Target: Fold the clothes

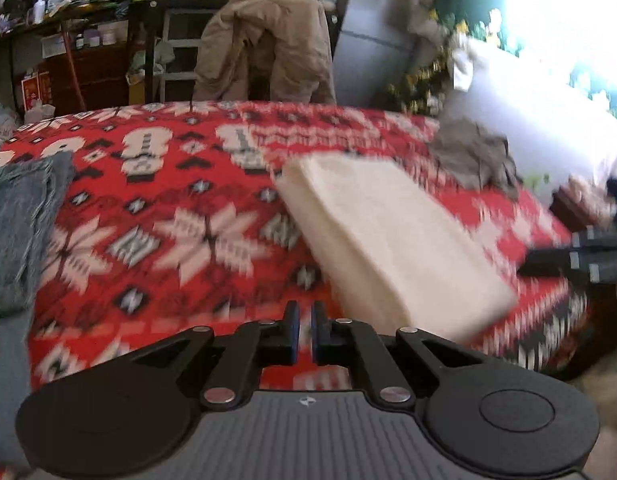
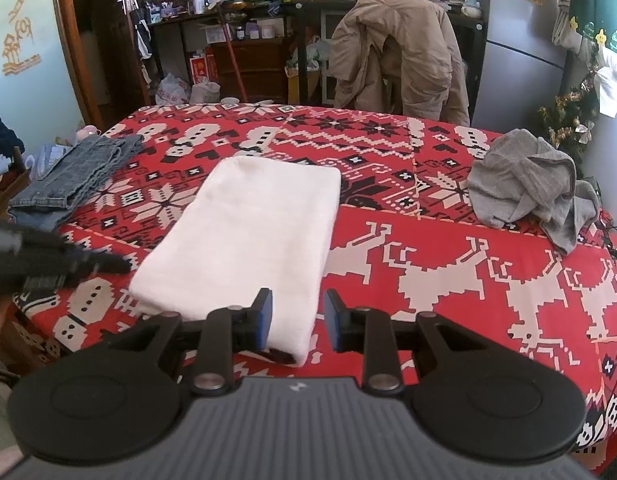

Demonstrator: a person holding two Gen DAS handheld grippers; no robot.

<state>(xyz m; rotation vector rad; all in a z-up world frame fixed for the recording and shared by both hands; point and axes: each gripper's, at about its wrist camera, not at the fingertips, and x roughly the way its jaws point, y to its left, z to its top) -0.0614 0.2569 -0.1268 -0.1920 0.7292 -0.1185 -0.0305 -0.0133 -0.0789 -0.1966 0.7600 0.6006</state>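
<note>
On the red blanket (image 2: 448, 240) our folded white cloth (image 2: 248, 232) lies near the front edge. The right gripper (image 2: 297, 316), fingers apart, perhaps straddles its corner; closing carelessly may unfold it. The left gripper (image 1: 304, 332) is closed, empty.

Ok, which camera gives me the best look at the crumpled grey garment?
The right wrist view: the crumpled grey garment is sharp there, bunched in a heap on the red patterned blanket, with its folds readable. In the left wrist view the garment is motion-blurred, little more than a grey smear near the blanket's far right edge.
</note>
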